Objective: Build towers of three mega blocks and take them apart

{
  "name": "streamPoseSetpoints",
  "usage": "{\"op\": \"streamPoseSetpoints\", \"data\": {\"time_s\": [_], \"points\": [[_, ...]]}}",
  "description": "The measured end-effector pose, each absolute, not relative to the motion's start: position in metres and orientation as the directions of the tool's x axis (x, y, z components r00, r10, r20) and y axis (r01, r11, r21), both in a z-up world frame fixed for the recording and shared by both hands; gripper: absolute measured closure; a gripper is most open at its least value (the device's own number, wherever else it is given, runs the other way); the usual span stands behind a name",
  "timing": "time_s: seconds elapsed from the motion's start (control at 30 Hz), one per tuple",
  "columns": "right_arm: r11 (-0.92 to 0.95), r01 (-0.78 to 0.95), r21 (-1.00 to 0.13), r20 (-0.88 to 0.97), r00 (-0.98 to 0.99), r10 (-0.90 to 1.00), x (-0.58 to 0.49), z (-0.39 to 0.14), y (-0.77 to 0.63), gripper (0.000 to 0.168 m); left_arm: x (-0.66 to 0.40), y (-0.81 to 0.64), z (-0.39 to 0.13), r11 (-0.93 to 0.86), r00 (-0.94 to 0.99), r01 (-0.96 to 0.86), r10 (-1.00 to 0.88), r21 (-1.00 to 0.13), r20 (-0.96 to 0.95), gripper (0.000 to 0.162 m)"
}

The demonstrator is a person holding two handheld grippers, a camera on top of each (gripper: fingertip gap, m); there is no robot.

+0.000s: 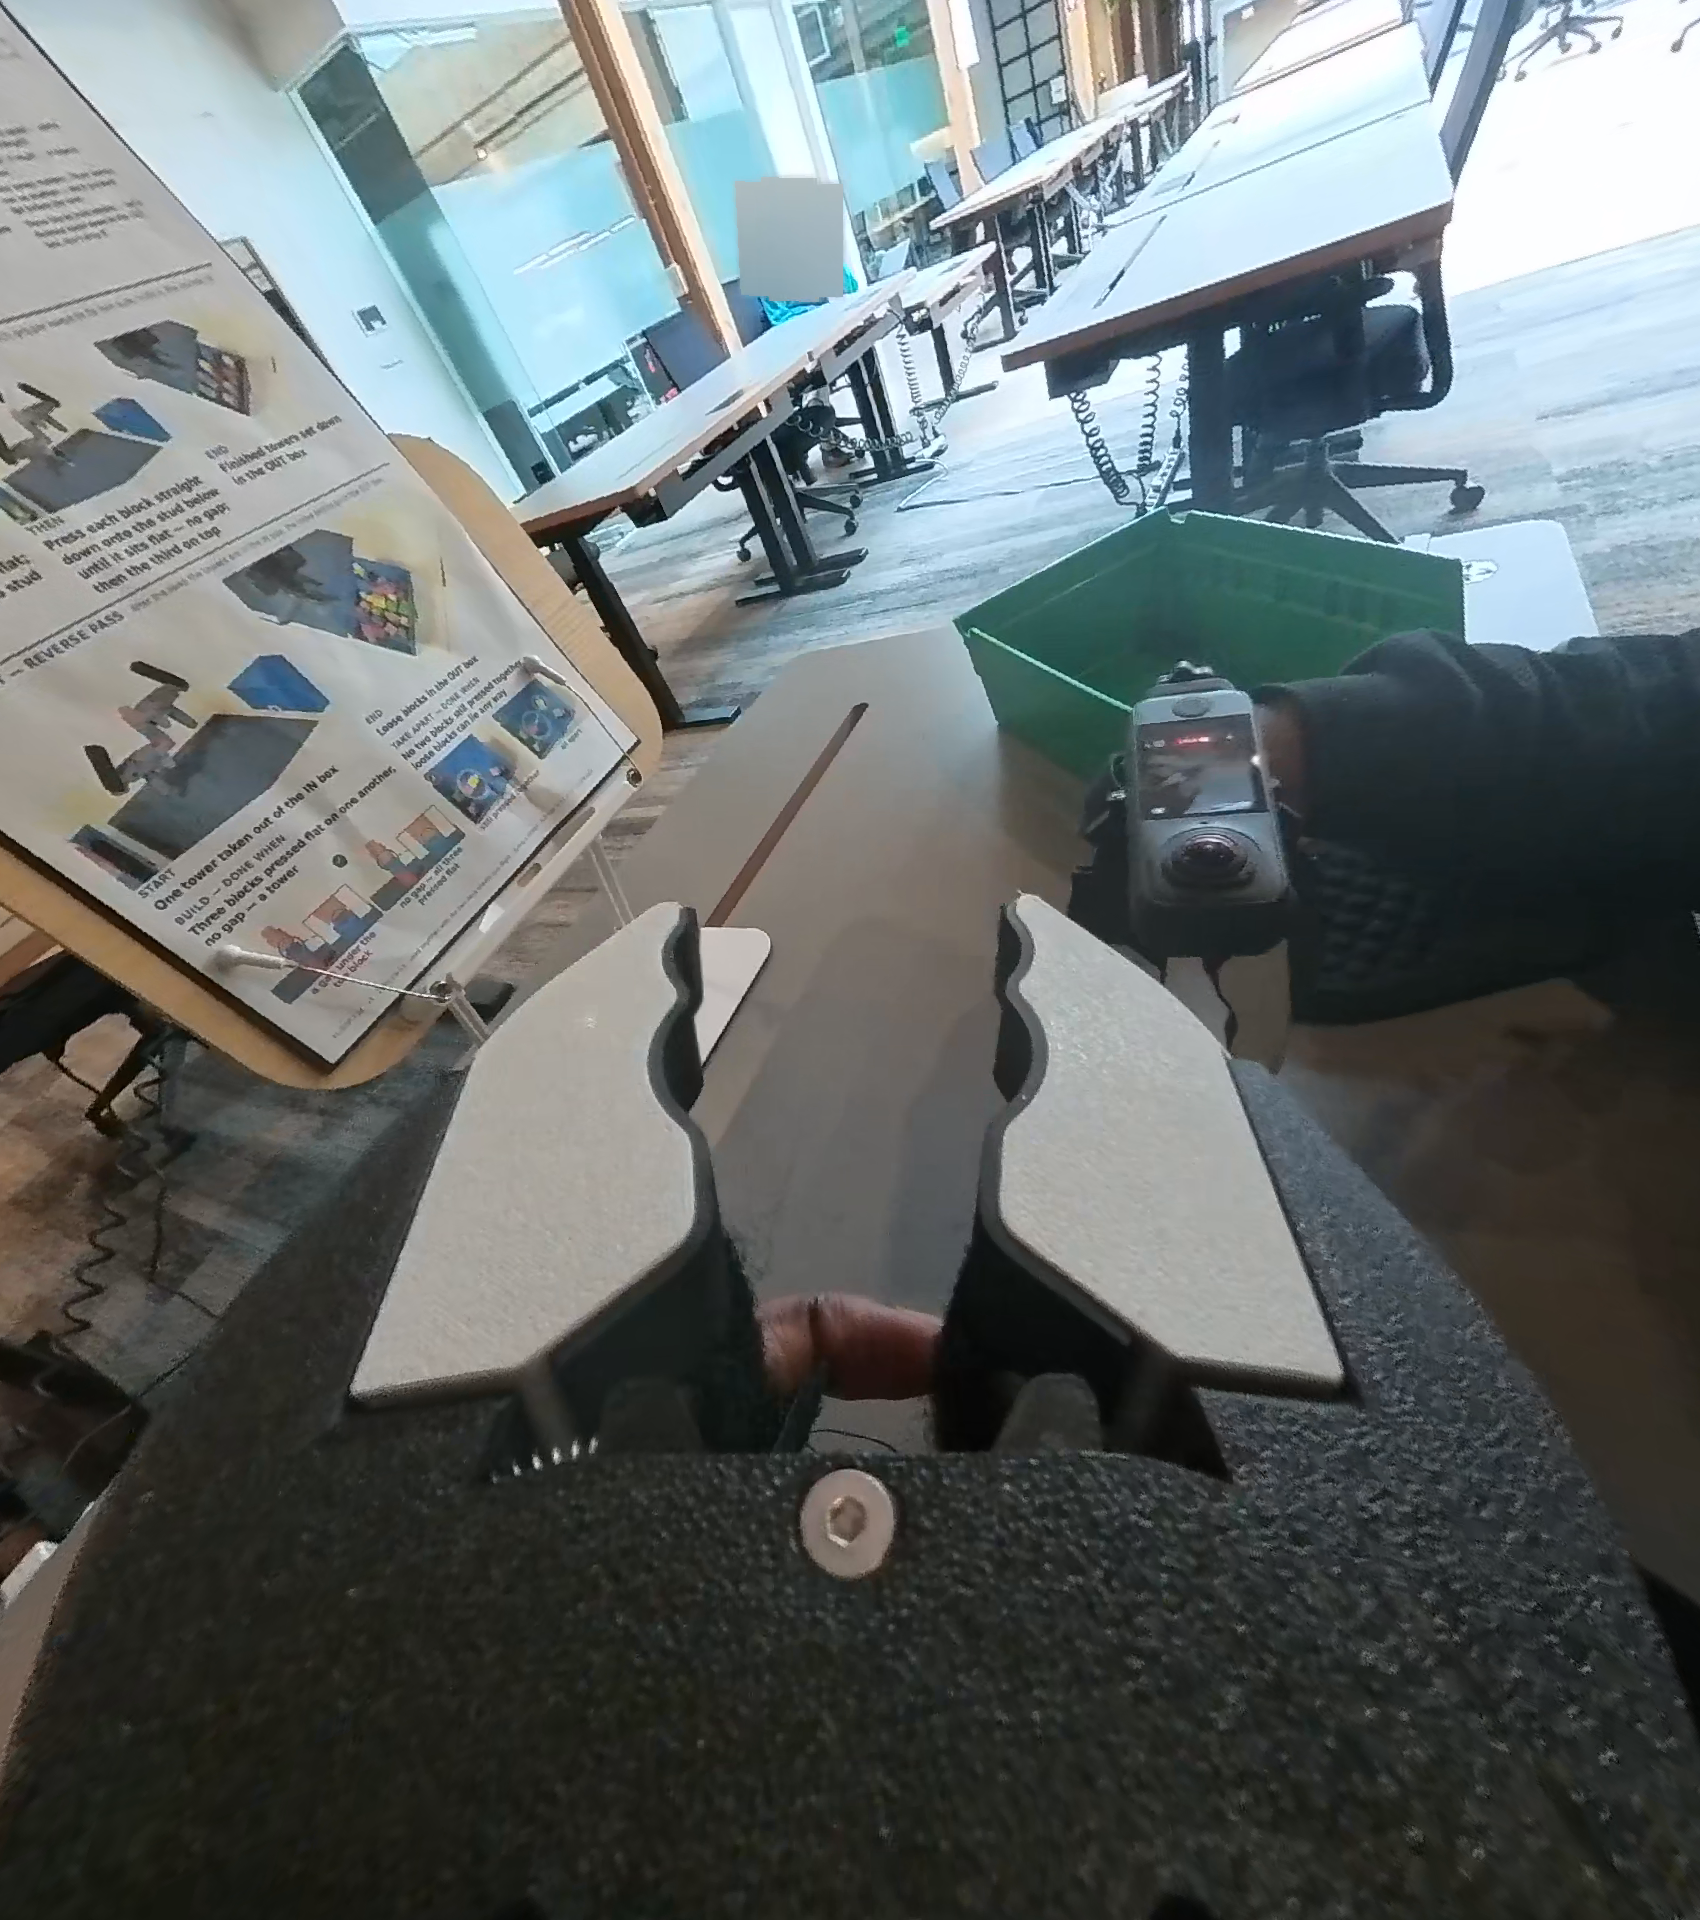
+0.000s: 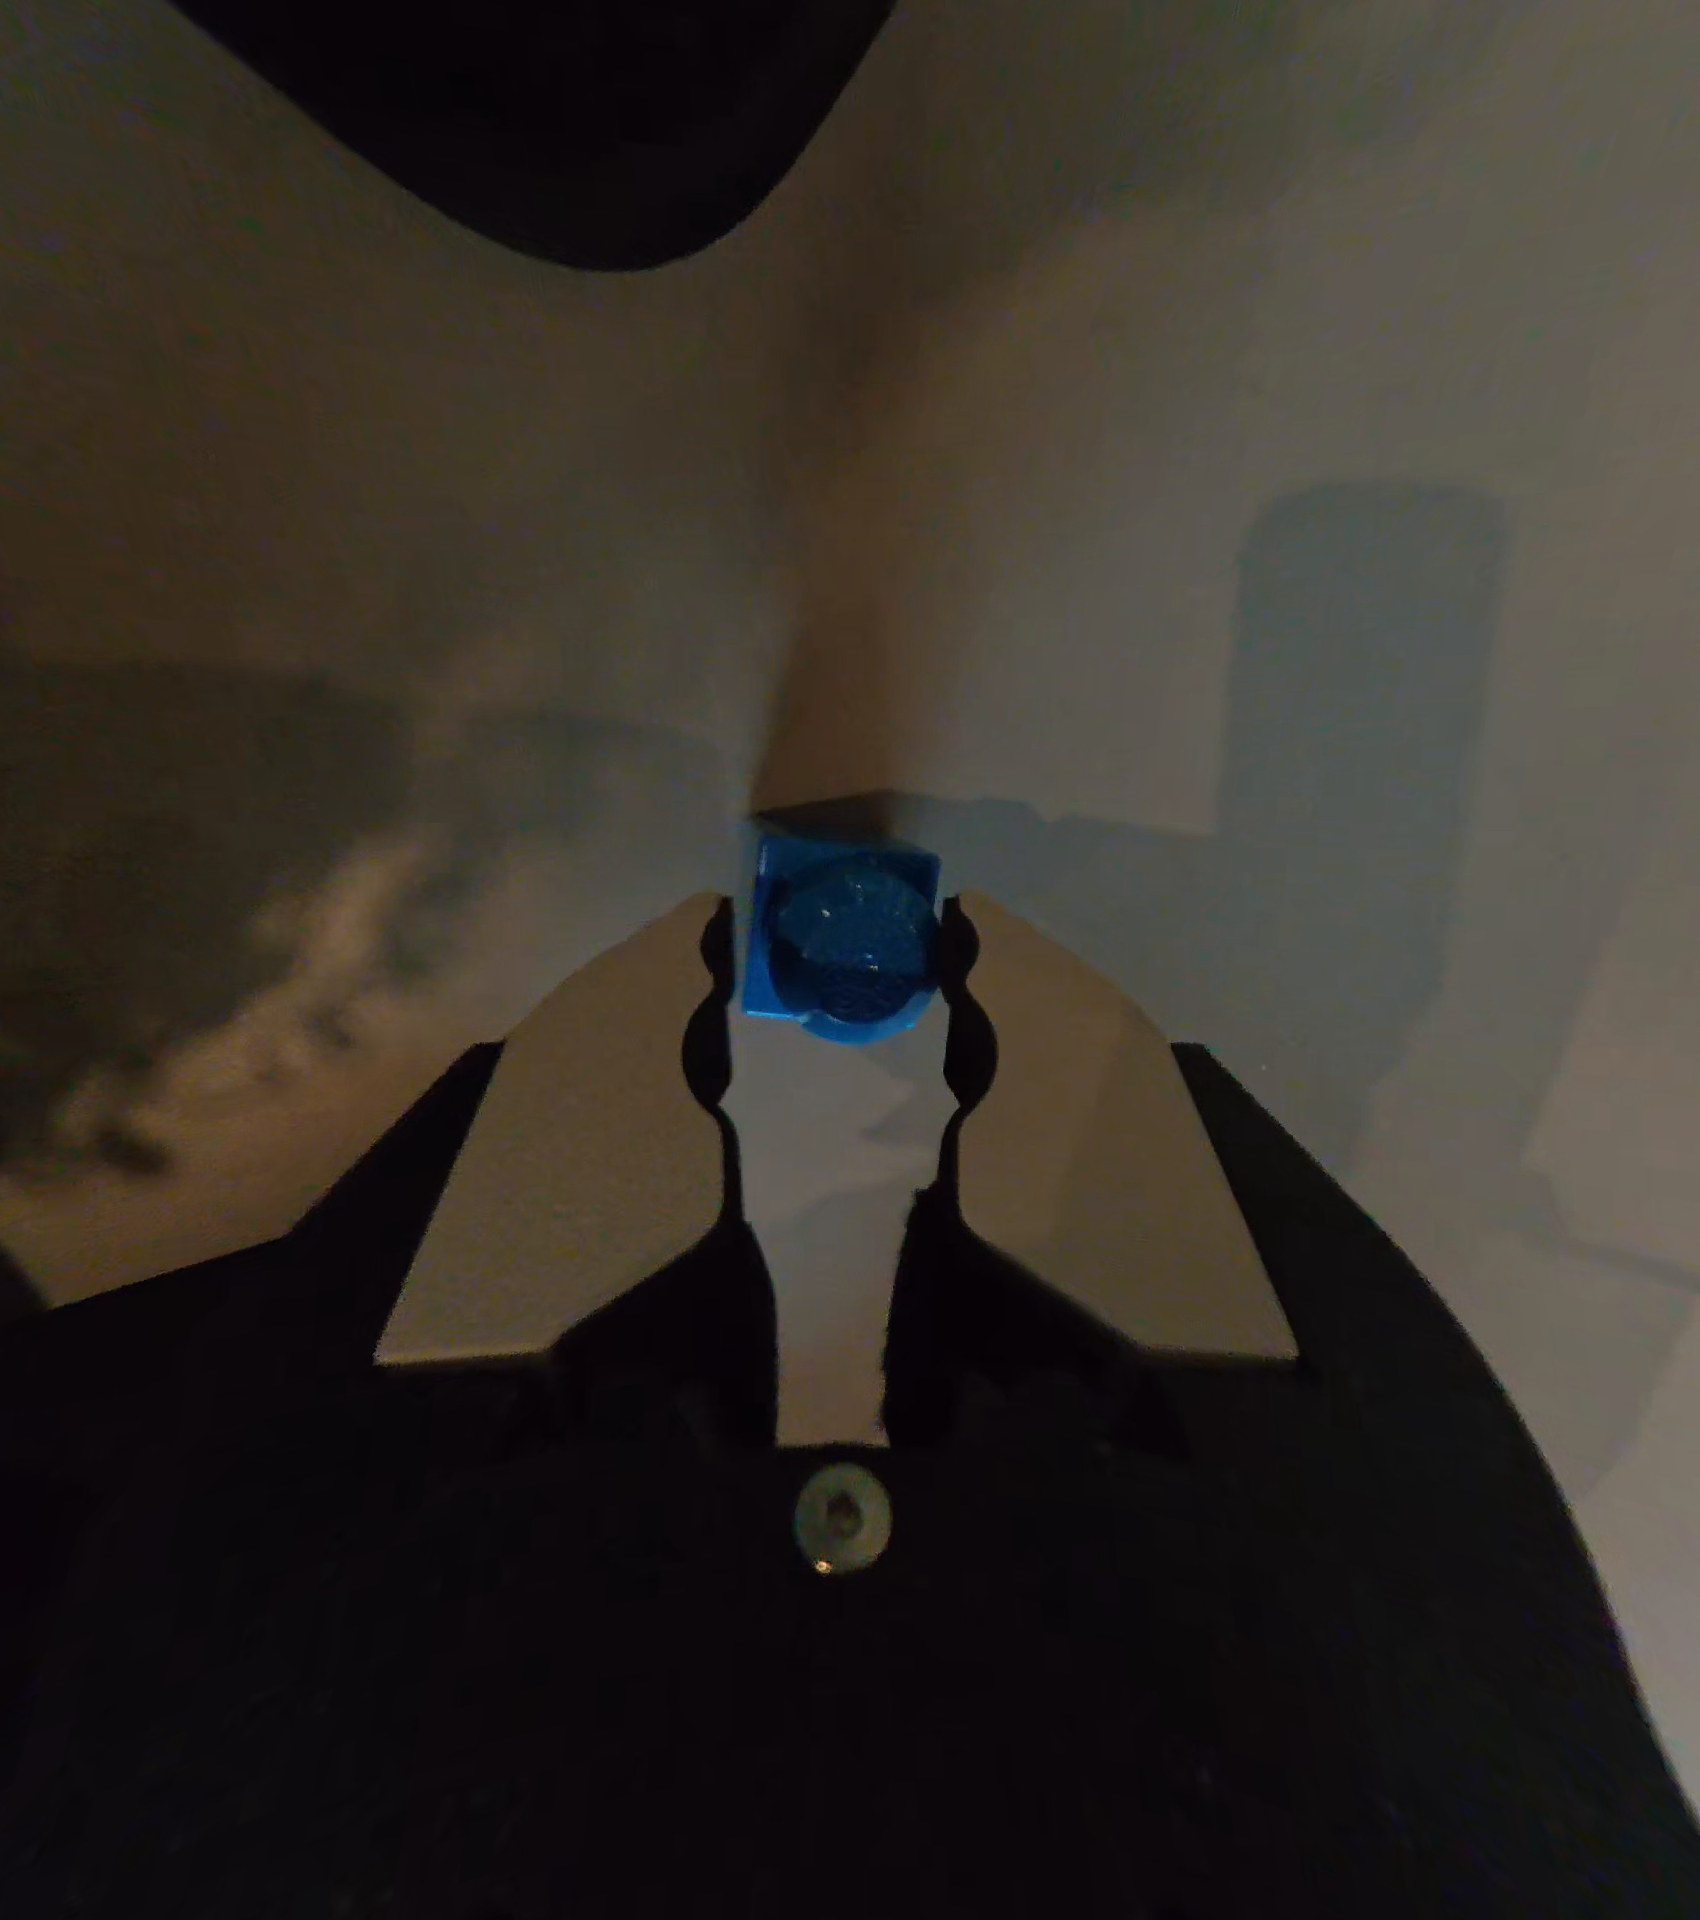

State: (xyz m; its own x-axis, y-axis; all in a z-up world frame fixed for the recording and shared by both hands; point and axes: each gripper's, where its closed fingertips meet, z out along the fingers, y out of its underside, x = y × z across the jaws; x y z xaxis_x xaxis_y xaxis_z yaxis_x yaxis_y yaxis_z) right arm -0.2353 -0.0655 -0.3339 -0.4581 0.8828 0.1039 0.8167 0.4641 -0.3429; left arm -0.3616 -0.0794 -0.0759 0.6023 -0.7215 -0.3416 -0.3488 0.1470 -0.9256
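Block, blue (image 2: 838, 940), single stud facing the right wrist camera, sits on the table (image 2: 1241, 312) between the tips of the right gripper (image 2: 838, 935); fingers flank its sides, contact not certain, so grip cannot be confirmed. Left gripper (image 1: 846, 966) spread and empty above the table, green bin (image 1: 1220, 613) beyond. Advice: centre both pads on the flat sides, squeeze evenly, lift straight.

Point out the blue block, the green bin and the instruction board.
blue block (image 2: 841, 940): right wrist view, on its round top stud.
green bin (image 1: 1054, 694): left wrist view, on its near outer wall.
instruction board (image 1: 202, 582): left wrist view, middle of the printed sheet.
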Motion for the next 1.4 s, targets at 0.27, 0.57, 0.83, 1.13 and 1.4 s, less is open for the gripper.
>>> {"op": "streamPoseSetpoints", "data": {"time_s": [0.27, 0.57, 0.83, 1.13, 1.4], "points": [[0.414, 0.787, -0.458, 0.125, -0.404, 0.906, -0.24, -0.312, -0.061, 0.105, -0.362, -0.079, -0.077, 0.145, 0.602, -0.354, -0.721, -0.924, -0.344, 0.108], [0.145, 0.326, -0.934, 0.107, -0.131, 0.986, -0.248, -0.265, -0.054, 0.076, -0.352, -0.073, -0.082, 0.12, 0.594, -0.375, -0.731, -0.919, -0.338, 0.108], [0.118, -0.005, -0.993, 0.118, 0.036, 0.992, -0.22, -0.231, -0.031, 0.081, -0.34, -0.063, -0.095, 0.022, 0.622, -0.428, -0.718, -0.903, -0.313, 0.107], [0.15, 0.038, -0.988, 0.151, 0.028, 0.988, -0.221, -0.233, -0.036, 0.08, -0.437, -0.118, -0.139, -0.352, 0.749, -0.608, -0.551, -0.712, -0.367, 0.108], [0.167, 0.054, -0.984, 0.169, 0.021, 0.985, -0.221, -0.233, -0.04, 0.081, -0.581, -0.187, -0.202, -0.631, 0.779, -0.625, -0.475, -0.46, -0.408, 0.107]]}}
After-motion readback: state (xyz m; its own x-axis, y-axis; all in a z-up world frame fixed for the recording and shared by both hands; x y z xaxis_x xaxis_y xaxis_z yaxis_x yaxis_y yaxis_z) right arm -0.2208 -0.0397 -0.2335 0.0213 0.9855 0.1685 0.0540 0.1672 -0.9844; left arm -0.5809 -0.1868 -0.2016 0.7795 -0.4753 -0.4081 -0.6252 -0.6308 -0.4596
